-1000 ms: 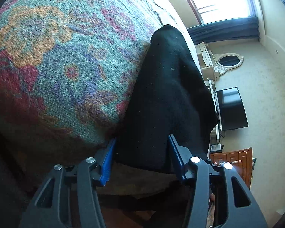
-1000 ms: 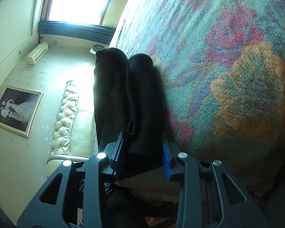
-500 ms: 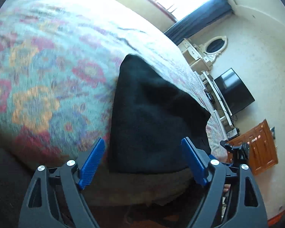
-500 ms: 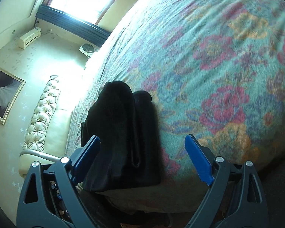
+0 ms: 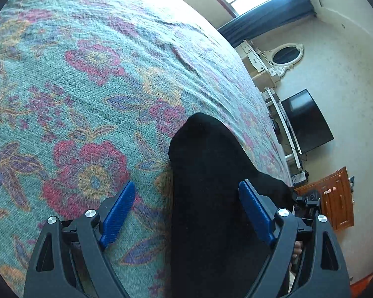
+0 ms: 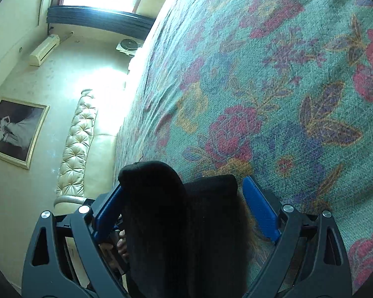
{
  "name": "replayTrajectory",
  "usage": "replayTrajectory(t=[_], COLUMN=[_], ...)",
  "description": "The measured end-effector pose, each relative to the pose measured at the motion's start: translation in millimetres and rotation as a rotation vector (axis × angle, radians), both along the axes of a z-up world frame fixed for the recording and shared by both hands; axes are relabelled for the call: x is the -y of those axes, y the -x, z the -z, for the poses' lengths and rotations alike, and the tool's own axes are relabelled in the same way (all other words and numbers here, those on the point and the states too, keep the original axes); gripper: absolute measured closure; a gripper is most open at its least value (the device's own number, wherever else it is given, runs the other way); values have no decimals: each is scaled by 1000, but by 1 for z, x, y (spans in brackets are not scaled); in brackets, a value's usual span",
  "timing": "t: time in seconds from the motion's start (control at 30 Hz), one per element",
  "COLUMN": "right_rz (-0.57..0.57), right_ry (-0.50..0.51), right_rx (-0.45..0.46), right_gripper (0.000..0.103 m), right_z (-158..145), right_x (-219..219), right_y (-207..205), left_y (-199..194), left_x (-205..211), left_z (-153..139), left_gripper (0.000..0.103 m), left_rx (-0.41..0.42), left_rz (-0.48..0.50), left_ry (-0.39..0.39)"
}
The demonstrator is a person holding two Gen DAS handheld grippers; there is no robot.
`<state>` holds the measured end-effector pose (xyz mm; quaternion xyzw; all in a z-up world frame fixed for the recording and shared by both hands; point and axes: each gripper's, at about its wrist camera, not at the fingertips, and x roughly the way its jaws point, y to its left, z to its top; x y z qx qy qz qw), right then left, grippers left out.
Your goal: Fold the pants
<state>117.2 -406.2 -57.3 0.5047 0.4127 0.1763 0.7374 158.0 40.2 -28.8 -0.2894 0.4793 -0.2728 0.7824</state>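
Note:
The black pants [image 5: 211, 186] lie folded in a narrow bundle on the floral bedspread [image 5: 87, 74], near the bed's edge. My left gripper [image 5: 186, 211] is open, its blue pads on either side of the bundle's near end without closing on it. In the right wrist view the pants [image 6: 176, 211] show as two thick folded layers side by side. My right gripper [image 6: 184, 211] is open and straddles them, pads apart from the cloth. The other gripper's hand shows just behind the left pad [image 6: 107, 213].
The bedspread [image 6: 286, 87] stretches far ahead in both views. Beyond the bed's edge stand a black TV [image 5: 305, 121], a white dresser with an oval mirror [image 5: 286, 54] and a wooden cabinet [image 5: 335, 198]. A tufted cream headboard [image 6: 77, 144] and a framed picture [image 6: 15, 131] are on the other side.
Both grippers were shut on the pants a second ago. They opened, let the bundle go, and have since moved in closer over its near end.

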Motion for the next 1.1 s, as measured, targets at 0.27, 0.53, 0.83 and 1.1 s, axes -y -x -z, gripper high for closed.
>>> replayTrajectory(t=[0.27, 0.53, 0.83, 1.1], right_rz=[-55, -71, -69, -69], right_ry=[3, 2, 17, 88], right_rx=[17, 4, 47, 116], right_gripper=[32, 68, 71, 74], right_z=[1, 14, 6, -34], right_x=[5, 13, 9, -4], right_y=[-9, -2, 4, -5], left_y=[-21, -26, -23, -21], left_x=[16, 27, 45, 43], left_z=[4, 1, -4, -23], left_gripper=[18, 29, 74, 78], left_rx=[13, 47, 82, 140], left_rz=[46, 127, 144, 97], left_ry=[39, -23, -98, -122])
